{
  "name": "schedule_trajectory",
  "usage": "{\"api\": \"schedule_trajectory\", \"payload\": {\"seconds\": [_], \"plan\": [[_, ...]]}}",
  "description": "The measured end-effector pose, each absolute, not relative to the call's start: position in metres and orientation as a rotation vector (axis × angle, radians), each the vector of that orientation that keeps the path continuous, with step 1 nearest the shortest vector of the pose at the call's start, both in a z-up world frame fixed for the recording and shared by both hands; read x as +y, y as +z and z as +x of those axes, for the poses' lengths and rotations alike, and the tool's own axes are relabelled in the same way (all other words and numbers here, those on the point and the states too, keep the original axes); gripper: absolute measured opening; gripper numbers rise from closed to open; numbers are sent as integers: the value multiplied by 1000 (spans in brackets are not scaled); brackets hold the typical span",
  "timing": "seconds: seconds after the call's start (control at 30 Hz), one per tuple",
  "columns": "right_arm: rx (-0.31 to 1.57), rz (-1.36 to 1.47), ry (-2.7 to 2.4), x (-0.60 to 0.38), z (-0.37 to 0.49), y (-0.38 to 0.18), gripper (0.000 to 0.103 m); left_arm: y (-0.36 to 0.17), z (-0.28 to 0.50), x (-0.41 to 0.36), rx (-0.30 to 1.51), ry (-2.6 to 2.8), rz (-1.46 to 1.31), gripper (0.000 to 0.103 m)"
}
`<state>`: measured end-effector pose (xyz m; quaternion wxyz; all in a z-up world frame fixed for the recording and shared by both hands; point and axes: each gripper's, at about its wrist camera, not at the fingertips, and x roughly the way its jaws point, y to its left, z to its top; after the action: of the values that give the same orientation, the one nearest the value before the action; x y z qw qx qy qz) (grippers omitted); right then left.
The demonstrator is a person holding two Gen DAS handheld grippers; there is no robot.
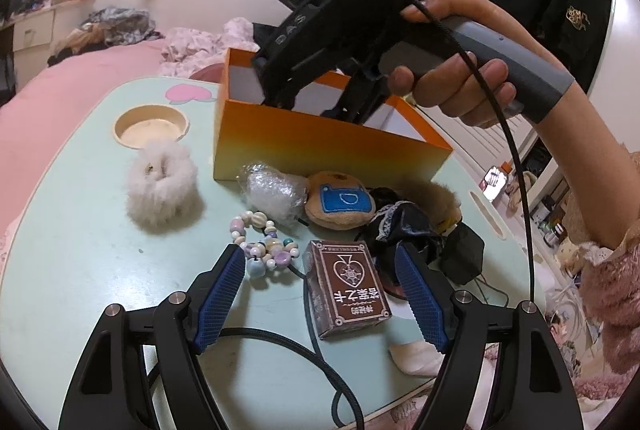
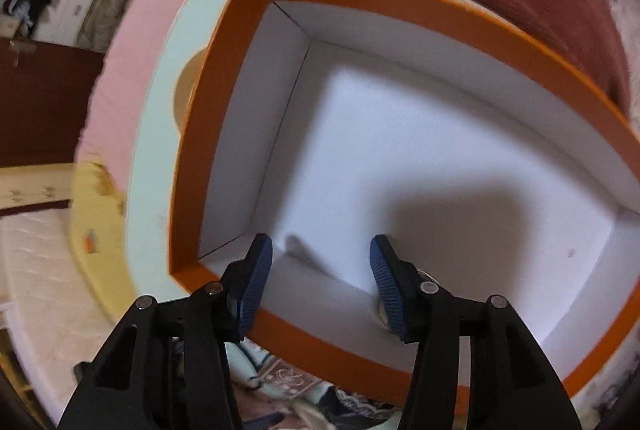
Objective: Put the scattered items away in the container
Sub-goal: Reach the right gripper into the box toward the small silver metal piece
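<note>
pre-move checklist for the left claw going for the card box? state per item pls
1. Left claw open: ok, nothing between its blue pads.
2. Card box between the pads: ok, though it lies at a skew.
3. Bead bracelet out of the closing path: not ok, it lies at the left pad.
4. Black fabric away from the right pad: not ok, it lies right behind it.
5. Orange box has room: ok, white floor bare.
6. Right claw out of the drop zone: not ok, open and inside the box.
</note>
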<state>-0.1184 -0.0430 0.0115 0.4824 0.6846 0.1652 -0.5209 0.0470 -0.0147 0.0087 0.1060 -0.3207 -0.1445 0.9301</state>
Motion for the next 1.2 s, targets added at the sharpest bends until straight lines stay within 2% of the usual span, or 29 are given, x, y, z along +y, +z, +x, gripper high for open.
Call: {"api": "schedule_trajectory", "payload": {"seconds": [0.07,0.13,0.17,0.2,0.37,0.43,0.5,0.57,0.8,0.87,0.93,1.0,1.03,1.1,1.2], "plan": [[489,1628,-1338,-41,-113,14,19,9,48,-14,-423,2739,-941,77],[462,1627,-1337,-37,-115,13,16,10,48,-15,-426,2740,-939,77],[460,1623,-1347,-36,-116,13,4,9,48,-15,-427,2740,-941,77],[466,1619,-1373,-35,-119,12,0,9,47,-16,-427,2740,-942,77],[411,1604,-1489,-20,-145,18,0,9,47,-16,-428,2739,-946,77],[368,1633,-1462,-11,-156,23,12,8,47,-17,-430,2738,-950,77],[349,1689,-1400,-3,-162,24,47,7,46,-16,-433,2732,-957,77],[377,1708,-1357,0,-163,24,59,7,45,-16,-435,2729,-962,77],[434,1861,-1174,-15,-151,-5,59,5,44,-17,-442,2724,-967,77],[428,1872,-1167,-22,-148,-10,62,5,43,-18,-457,2721,-964,77],[475,1837,-1202,-25,-143,-7,59,4,43,-21,-474,2720,-963,77],[547,1809,-1261,-25,-138,-4,40,4,43,-23,-487,2717,-965,77],[553,1801,-1264,-25,-137,-3,37,3,43,-24,-494,2715,-966,77],[538,1797,-1245,-24,-136,-4,14,3,43,-24,-501,2714,-966,77],[531,1749,-1256,-23,-136,-3,0,3,43,-25,-500,2715,-966,77]]}}
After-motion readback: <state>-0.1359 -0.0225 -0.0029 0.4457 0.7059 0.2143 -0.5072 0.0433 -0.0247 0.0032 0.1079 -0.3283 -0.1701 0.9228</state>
